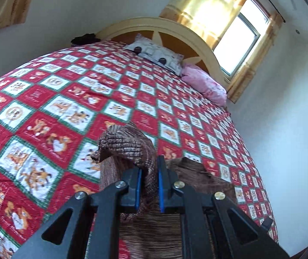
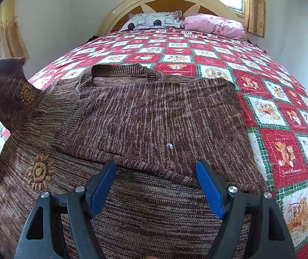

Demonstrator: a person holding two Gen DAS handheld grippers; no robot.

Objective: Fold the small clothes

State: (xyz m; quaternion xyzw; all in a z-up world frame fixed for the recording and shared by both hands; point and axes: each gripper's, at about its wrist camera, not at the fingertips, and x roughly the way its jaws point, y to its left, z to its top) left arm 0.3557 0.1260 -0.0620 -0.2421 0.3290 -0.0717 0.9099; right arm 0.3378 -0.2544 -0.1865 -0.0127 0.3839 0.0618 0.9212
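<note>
Left tool [image 1: 149, 185] clamps sweater [image 2: 154, 116] sleeve; right tool [image 2: 156, 185] gapes, so the lifted sleeve could drag the fold askew

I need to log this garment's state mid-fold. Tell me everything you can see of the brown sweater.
The brown sweater is a marled brown knit with a ribbed neckline and embroidered golden sun motifs. It lies on the red patchwork quilt, one side already folded over its middle. The left gripper is shut on a bunched part, lifted off the bed. The right gripper is open above the near part of the sweater.
</note>
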